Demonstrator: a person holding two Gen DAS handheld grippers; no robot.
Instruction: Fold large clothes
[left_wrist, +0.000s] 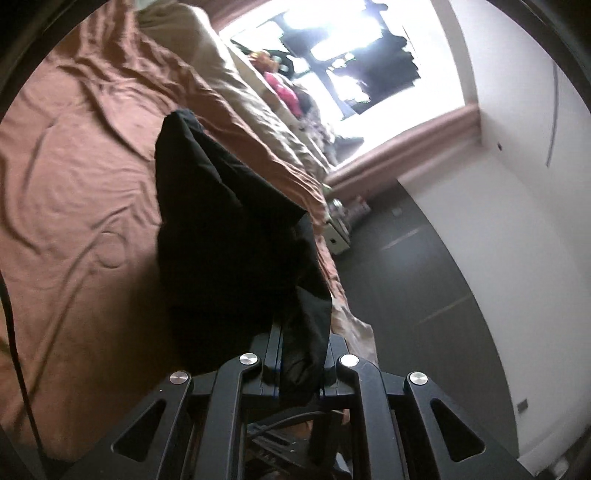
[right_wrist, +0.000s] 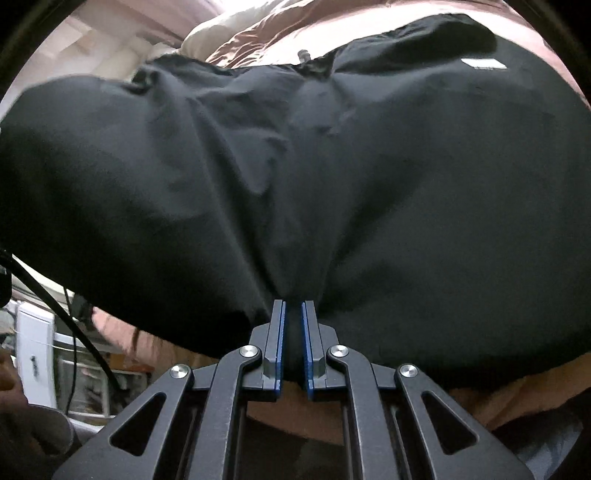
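A large black garment (left_wrist: 225, 229) hangs from my left gripper (left_wrist: 301, 332), which is shut on a bunch of its cloth above the brown bedsheet (left_wrist: 81, 177). In the right wrist view the same black garment (right_wrist: 332, 166) fills most of the frame, with a small white label (right_wrist: 484, 63) near its top right. My right gripper (right_wrist: 294, 306) is shut on a pinch of the garment's edge between its blue pads (right_wrist: 282, 339). The far end of the garment rests on the bed.
A beige duvet and pillows (left_wrist: 207, 62) lie along the bed's far side. A bright window (left_wrist: 343, 55), white wall (left_wrist: 517, 184) and dark floor (left_wrist: 413, 266) lie to the right. A black cable (right_wrist: 74, 306) and white furniture (right_wrist: 33, 347) show at left.
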